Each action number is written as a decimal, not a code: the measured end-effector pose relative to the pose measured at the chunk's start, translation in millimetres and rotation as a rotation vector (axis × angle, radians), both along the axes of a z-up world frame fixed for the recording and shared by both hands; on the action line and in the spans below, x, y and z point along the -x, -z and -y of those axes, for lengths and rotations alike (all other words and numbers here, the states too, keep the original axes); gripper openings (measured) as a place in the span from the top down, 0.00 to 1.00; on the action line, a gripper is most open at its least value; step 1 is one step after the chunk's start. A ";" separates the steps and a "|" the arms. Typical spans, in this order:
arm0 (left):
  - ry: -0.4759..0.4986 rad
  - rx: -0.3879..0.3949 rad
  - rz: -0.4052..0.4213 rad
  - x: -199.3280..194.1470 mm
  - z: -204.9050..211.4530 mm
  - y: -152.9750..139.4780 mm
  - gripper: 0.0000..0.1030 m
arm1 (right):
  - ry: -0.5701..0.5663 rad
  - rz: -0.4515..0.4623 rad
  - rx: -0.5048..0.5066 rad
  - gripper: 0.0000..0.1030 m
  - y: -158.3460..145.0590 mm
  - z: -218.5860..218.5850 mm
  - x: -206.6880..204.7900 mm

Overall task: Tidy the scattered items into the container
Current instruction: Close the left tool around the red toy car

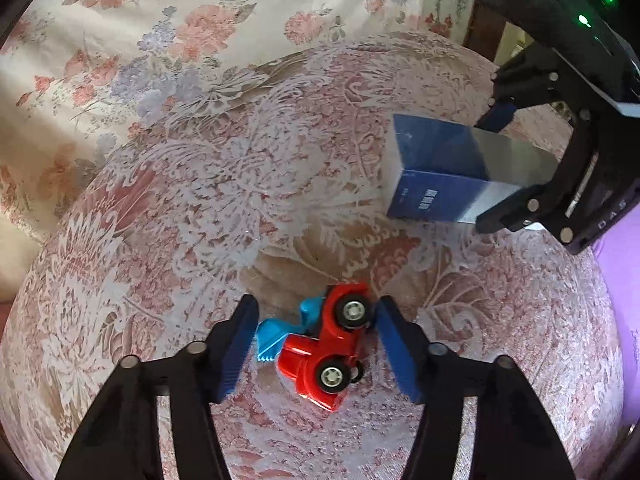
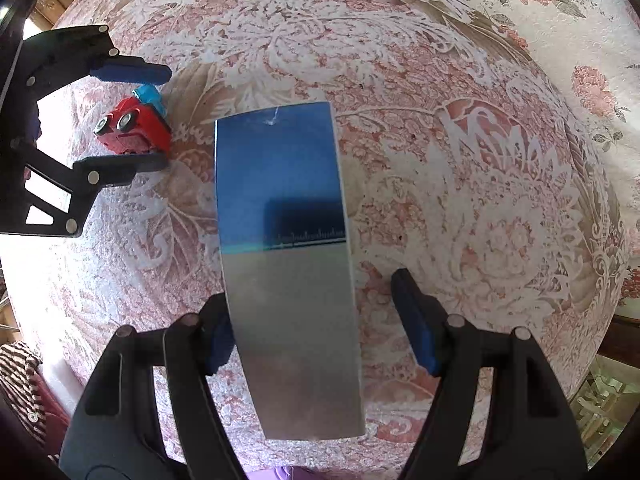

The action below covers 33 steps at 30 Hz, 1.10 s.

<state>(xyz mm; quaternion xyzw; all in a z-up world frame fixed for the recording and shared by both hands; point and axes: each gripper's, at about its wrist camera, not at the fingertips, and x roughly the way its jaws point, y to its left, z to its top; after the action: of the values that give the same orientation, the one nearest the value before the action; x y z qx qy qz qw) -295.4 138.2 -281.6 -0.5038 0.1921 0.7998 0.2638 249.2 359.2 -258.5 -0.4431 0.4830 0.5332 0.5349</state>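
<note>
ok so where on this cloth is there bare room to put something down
Free: the wide stretch of patterned cloth beyond the left tongs, up to the floral bedding, and the cloth right of the blue-silver box in the right wrist view. Crowded: the strip between the red toy truck and the box, where both tongs straddle their items.

My left gripper (image 1: 316,344) has its fingers either side of the toy truck (image 1: 326,342), small gaps both sides, so no room there. Fwd-right of it, the blue/silver box (image 1: 448,172) and right gripper (image 1: 504,164) block the way. Fwd-left is bare patterned cloth (image 1: 192,184), free to pass. Right gripper: box fills the gap btwn fingers, slack on its right side.
</note>
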 end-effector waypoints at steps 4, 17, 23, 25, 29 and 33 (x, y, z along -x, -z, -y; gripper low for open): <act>0.009 -0.009 0.018 2.4 2.6 2.2 0.44 | -0.013 -0.009 0.001 0.31 -3.9 0.0 2.4; 0.017 -0.019 0.033 -0.4 7.9 2.1 0.45 | -0.036 0.064 0.025 0.37 -11.6 -4.3 21.6; 0.034 -0.017 0.057 4.1 5.0 1.4 0.50 | 0.004 0.043 0.051 0.37 -18.8 -10.9 21.9; 0.042 -0.016 0.061 4.7 4.9 1.5 0.50 | 0.012 0.044 0.056 0.37 -21.3 -11.8 22.9; 0.051 -0.019 0.063 5.3 5.4 1.6 0.51 | 0.011 0.051 0.058 0.40 -23.1 -14.1 34.5; 0.060 -0.017 0.067 5.8 6.1 1.2 0.52 | -0.008 0.060 0.056 0.50 -30.5 -10.5 48.0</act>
<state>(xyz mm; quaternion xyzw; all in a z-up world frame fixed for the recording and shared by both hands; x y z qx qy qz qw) -301.2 132.1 -282.8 -0.5219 0.1914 0.7759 0.2982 201.2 369.7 -227.9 -0.4754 0.4797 0.5081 0.5345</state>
